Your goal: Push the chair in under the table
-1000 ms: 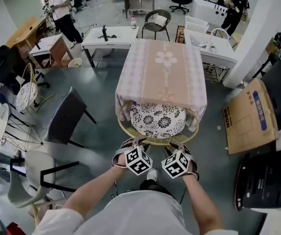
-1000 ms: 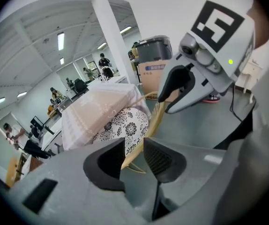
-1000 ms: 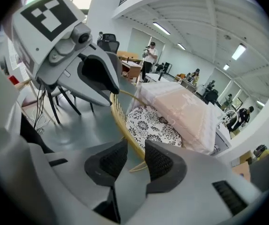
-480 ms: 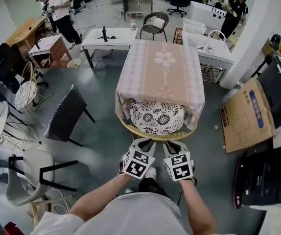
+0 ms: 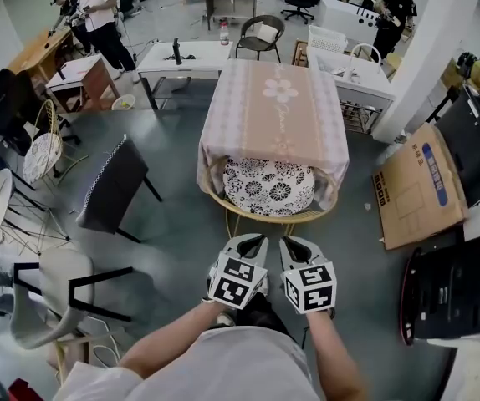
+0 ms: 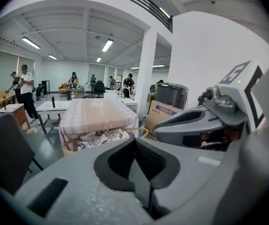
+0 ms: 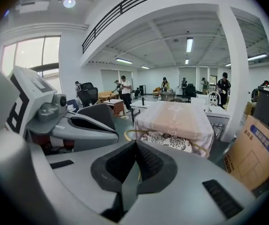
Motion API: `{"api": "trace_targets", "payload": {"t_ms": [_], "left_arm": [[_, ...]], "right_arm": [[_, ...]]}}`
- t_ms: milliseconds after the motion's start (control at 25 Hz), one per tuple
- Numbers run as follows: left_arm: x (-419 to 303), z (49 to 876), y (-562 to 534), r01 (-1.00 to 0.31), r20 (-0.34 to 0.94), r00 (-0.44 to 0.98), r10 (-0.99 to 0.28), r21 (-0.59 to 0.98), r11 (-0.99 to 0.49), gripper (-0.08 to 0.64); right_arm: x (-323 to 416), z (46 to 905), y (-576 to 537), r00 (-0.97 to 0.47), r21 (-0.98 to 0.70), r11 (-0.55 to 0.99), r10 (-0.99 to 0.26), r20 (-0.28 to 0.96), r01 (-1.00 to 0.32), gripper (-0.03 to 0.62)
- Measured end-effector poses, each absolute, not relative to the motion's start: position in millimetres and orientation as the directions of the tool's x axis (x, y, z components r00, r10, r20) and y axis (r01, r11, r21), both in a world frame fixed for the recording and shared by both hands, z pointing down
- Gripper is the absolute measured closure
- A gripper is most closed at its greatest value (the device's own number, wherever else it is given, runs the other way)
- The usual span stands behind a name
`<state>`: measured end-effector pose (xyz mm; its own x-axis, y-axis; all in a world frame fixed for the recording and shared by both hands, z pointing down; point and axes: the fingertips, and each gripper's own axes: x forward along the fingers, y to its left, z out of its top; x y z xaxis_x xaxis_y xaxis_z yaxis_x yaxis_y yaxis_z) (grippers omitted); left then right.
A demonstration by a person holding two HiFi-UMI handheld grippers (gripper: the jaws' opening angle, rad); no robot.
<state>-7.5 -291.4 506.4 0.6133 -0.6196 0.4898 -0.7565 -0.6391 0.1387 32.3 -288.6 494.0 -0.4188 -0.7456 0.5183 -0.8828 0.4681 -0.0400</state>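
Note:
The chair (image 5: 269, 188) has a round rattan rim and a black-and-white floral cushion. Its seat sits tucked under the near end of the table (image 5: 273, 107), which has a pink cloth hanging over it. My left gripper (image 5: 252, 241) and right gripper (image 5: 293, 243) hover side by side over the floor, a short way back from the chair's rim and apart from it. Both have just been closing and now stand shut with nothing between the jaws. The left gripper (image 6: 134, 140) and the right gripper (image 7: 135, 144) each look toward the chair (image 6: 101, 137) (image 7: 165, 139) and the table (image 6: 97, 114) (image 7: 174, 116).
A dark chair (image 5: 114, 186) stands left of the table and a white chair (image 5: 56, 286) nearer me on the left. A cardboard box (image 5: 420, 186) and black equipment (image 5: 457, 291) lie to the right. White desks (image 5: 181, 57) and several people are behind the table.
Both grippers have let go of the chair's near rim, drawn back toward me and risen. Their jaws went from open to shut. The chair stays under the table.

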Motion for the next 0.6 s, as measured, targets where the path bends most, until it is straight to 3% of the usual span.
{"api": "trace_targets", "payload": {"t_ms": [600], "left_arm": [[-15, 495, -257, -0.742, 0.449, 0.653, -0.61, 0.216, -0.635, 0.554]], "right_arm": [[15, 481, -253, -0.43, -0.13, 0.42, -0.78, 0.455, -0.898, 0.589]]}}
